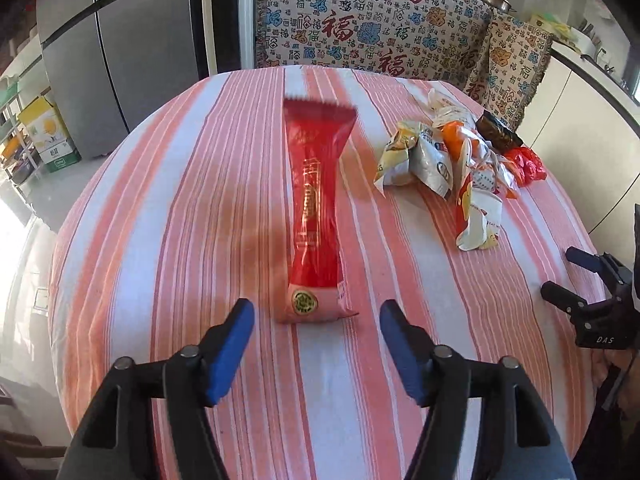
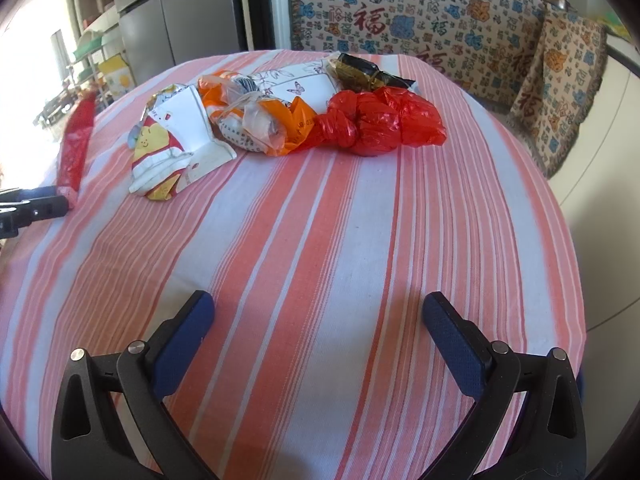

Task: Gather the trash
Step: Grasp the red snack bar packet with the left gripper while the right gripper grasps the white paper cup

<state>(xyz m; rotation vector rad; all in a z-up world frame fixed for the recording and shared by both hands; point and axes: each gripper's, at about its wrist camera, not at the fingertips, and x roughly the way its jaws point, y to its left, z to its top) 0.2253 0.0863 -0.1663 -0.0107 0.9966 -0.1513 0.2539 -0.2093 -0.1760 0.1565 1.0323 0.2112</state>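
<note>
A long red snack wrapper [image 1: 316, 208] lies on the striped tablecloth [image 1: 200, 200], pointing away from me. My left gripper [image 1: 316, 320] is open, its blue pads on either side of the wrapper's near end, not touching it. A pile of crumpled wrappers and bags [image 1: 452, 160] lies to the right. In the right wrist view the pile [image 2: 256, 120] includes a knotted red plastic bag [image 2: 376, 124] and a dark wrapper [image 2: 360, 72]. My right gripper [image 2: 318, 320] is open and empty over bare cloth, well short of the pile. It also shows in the left wrist view [image 1: 568, 276].
A sofa with a patterned throw [image 1: 380, 20] stands behind the table. A grey fridge [image 1: 120, 60] and a cardboard box [image 1: 48, 132] are at the far left. The table edge [image 2: 576, 280] curves away at the right.
</note>
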